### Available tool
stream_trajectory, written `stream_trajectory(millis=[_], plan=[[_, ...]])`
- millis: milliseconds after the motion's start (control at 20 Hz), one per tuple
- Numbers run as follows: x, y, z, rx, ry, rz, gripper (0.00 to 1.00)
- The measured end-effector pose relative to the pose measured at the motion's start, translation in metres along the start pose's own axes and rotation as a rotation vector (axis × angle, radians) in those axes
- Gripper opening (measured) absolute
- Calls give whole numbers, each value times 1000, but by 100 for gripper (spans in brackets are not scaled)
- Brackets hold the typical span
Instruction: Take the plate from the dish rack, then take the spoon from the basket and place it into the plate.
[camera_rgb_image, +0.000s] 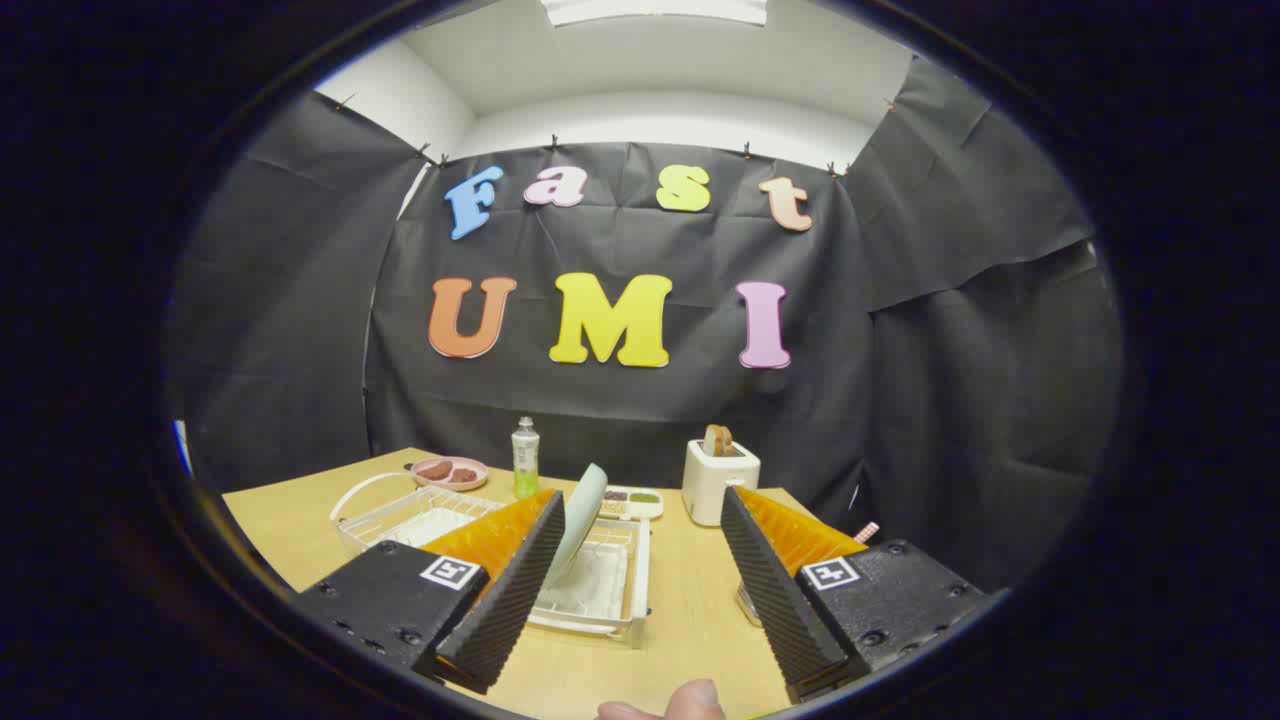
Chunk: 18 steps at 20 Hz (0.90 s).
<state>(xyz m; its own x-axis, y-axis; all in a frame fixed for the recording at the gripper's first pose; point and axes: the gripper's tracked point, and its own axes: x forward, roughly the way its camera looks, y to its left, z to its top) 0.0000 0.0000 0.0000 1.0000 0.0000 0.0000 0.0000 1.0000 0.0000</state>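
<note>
Gripper (635, 590) spread wide, holding nothing. Pale plate (580, 520) upright in the dish rack (600, 590), just ahead of the fingers (500, 600)

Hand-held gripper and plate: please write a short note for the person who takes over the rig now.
Hand-held gripper: open, holding nothing, fingers spread wide above the table.
Plate: standing tilted on edge in the dish rack, just ahead, beside the left finger.
Basket: left of the rack; I cannot make out the spoon in it.
Done: nothing.
Left: take the plate out, then move the spoon into it.
</note>
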Motion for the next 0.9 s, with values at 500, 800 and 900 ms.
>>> stream_trajectory(millis=[500,800,900], plan=[[-6,-20,5,18,-12,-31,100],[-11,-25,12,10,-11,-12,100],[-8,-27,14,2,-1,-2,100]])
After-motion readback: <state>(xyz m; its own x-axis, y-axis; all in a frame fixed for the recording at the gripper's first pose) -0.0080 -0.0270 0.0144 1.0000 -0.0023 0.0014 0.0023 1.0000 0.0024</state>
